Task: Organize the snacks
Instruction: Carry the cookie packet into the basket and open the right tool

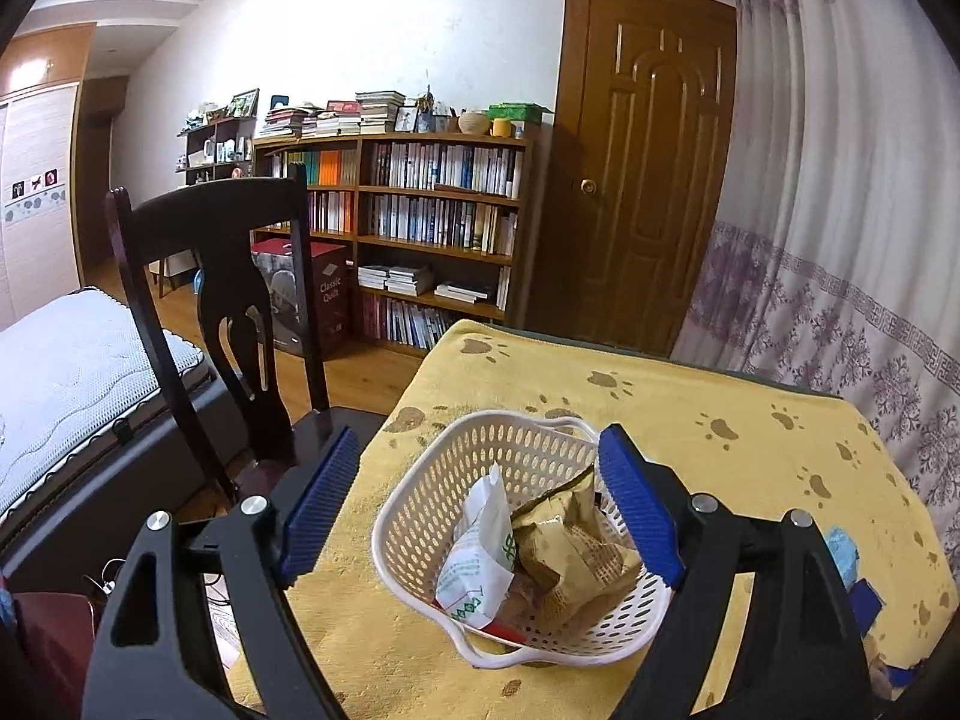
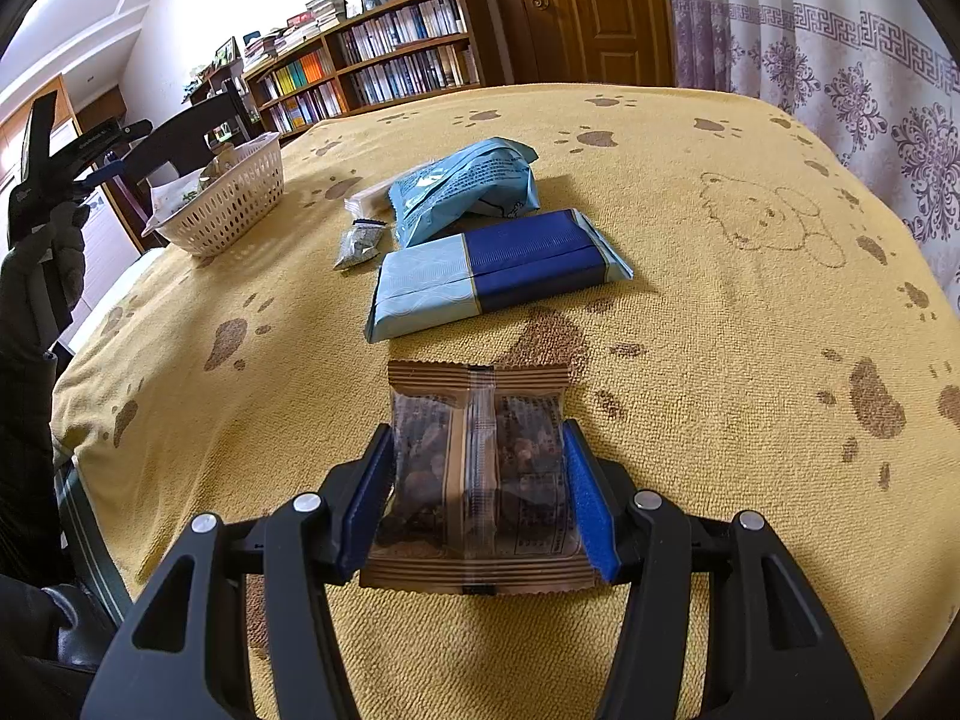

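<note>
Two packets at least already lay in the white basket (image 1: pixel 528 546): a white-and-green one (image 1: pixel 480 564) and a gold one (image 1: pixel 570 546), low in the left wrist frame. The left tongs (image 1: pixel 480 504) were spread wide, gripping nothing, their pads either side of the basket. In the right wrist frame, the right tongs (image 2: pixel 477 498) were closed against the sides of a brown snack packet (image 2: pixel 474 480) lying on the yellow bench (image 2: pixel 750 360) at lower centre. Beyond it waited a blue-and-pale bar (image 2: pixel 498 273), a light blue bag (image 2: pixel 462 189) and a small grey sachet (image 2: pixel 359 246), so roughly half appeared left. Bench room looked ample rightward; the basket sat near the upper-left edge, beside a chair (image 1: pixel 222 276).
</note>
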`<control>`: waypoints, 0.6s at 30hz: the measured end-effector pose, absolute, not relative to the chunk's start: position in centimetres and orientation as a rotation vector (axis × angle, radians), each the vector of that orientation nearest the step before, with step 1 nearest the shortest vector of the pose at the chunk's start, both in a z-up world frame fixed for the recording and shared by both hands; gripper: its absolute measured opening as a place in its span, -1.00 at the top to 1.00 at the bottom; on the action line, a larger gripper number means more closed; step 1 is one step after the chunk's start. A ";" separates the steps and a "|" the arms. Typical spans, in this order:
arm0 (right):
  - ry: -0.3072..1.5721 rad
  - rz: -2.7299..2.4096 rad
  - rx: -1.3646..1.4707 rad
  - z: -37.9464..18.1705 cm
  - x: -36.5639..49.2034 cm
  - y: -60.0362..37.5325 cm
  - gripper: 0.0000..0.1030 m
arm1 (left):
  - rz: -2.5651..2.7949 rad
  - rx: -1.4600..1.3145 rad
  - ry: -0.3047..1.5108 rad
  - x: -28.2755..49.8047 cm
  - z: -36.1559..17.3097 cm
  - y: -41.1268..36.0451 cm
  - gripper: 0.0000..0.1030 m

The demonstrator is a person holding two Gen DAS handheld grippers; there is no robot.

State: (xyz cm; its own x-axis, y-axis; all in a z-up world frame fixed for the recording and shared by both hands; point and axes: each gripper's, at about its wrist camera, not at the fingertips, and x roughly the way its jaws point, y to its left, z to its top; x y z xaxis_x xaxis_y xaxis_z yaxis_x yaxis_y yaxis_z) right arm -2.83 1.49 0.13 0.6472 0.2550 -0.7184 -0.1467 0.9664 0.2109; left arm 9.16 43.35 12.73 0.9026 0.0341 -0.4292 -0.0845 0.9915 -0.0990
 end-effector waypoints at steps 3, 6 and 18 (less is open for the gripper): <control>0.837 0.229 0.138 0.1 -2.8 1.5 -0.07 | 0.060 -0.106 0.426 8.8 13.1 43.2 -0.61; 0.836 0.228 0.136 0.1 -2.8 1.5 -0.07 | 0.052 -0.092 0.411 8.3 13.4 42.7 -0.61; 0.818 0.233 0.205 1.2 -2.9 0.9 -0.05 | 0.044 -0.101 0.377 7.1 14.6 42.6 -0.61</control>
